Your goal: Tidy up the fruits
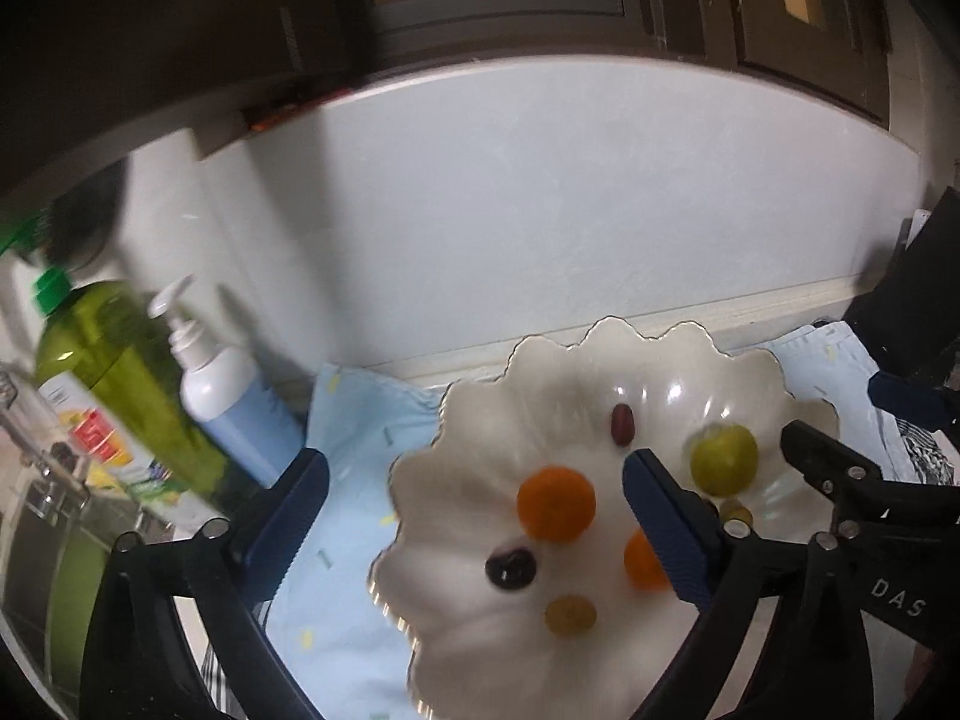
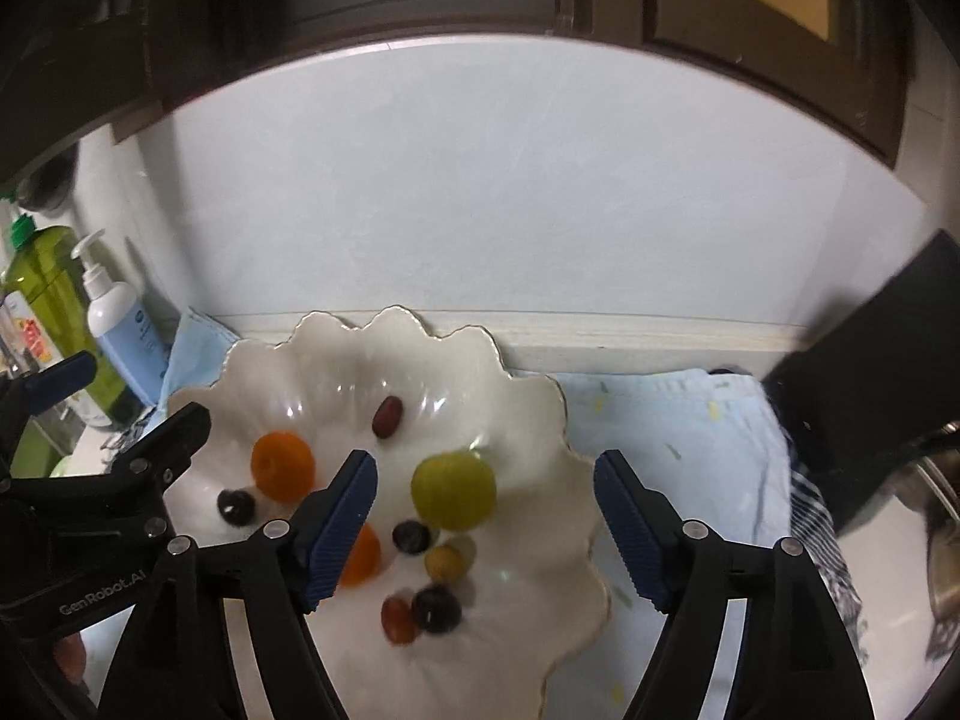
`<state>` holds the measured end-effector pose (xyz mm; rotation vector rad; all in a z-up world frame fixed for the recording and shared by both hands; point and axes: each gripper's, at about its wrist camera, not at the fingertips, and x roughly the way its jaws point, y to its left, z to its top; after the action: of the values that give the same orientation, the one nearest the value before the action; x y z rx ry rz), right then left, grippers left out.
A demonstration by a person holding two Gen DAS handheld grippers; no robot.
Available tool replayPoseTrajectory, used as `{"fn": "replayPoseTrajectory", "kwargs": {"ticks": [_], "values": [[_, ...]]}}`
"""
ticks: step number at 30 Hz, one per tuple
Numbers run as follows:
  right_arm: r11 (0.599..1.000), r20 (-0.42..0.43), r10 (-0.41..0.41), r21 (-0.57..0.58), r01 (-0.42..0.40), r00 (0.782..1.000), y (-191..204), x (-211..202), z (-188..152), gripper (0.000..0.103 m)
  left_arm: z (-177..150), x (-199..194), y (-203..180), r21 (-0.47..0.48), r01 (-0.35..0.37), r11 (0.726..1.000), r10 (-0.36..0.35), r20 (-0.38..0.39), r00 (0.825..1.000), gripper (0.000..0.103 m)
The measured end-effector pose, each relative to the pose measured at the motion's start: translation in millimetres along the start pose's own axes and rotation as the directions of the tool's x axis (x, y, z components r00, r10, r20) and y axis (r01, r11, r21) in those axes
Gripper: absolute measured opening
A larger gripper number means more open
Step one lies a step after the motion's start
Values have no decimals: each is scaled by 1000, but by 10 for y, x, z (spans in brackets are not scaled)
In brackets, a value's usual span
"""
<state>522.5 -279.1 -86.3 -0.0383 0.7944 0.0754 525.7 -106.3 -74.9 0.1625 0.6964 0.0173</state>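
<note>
Fruits lie loose in the scalloped white dish (image 2: 528, 396) on the blue cloth (image 2: 678, 420): a green plum (image 2: 454, 489), an orange (image 2: 282, 465), dark grapes and red dates. Your left gripper (image 1: 474, 516) and right gripper (image 2: 486, 516) are both spread wide over the dish, pinching nothing. The round fruits would likely roll if you nudge them, and a low finger could tip the wavy rim. Bottles crowd the left; the cloth on the right gives you room.
</note>
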Motion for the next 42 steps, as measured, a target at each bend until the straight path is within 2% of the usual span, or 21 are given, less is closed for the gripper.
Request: {"fn": "replayPoseTrajectory", "kwargs": {"ticks": [12, 16, 20, 25, 32, 39, 42], "values": [[997, 106, -71, 1, 71, 992, 187, -916, -521, 83, -587, -872, 164, -23, -34, 999, 36, 79, 996, 103], [995, 134, -99, 13, 98, 986, 228, -1213, -704, 84, -708, -1150, 200, 0, -41, 999, 41, 109, 993, 103], [995, 169, -95, 26, 92, 981, 281, -1544, -888, 84, -845, -1502, 219, 20, -70, 997, 66, 161, 985, 103], [997, 218, -78, 21, 76, 973, 365, -1949, -1097, 84, -1053, -1977, 246, 18, -72, 997, 66, 208, 976, 103], [996, 276, -91, 20, 89, 957, 395, -2541, -1483, 88, -1396, -2569, 239, -21, -62, 998, 65, 232, 971, 103], [995, 301, -103, 26, 100, 948, 392, -3117, -1916, 92, -1751, -3146, 278, -74, 5, 997, 13, 235, 972, 103], [994, 318, -106, 16, 107, 942, 417, -3337, -2085, 93, -1897, -3376, 254, -74, -5, 997, 24, 250, 968, 103]]}}
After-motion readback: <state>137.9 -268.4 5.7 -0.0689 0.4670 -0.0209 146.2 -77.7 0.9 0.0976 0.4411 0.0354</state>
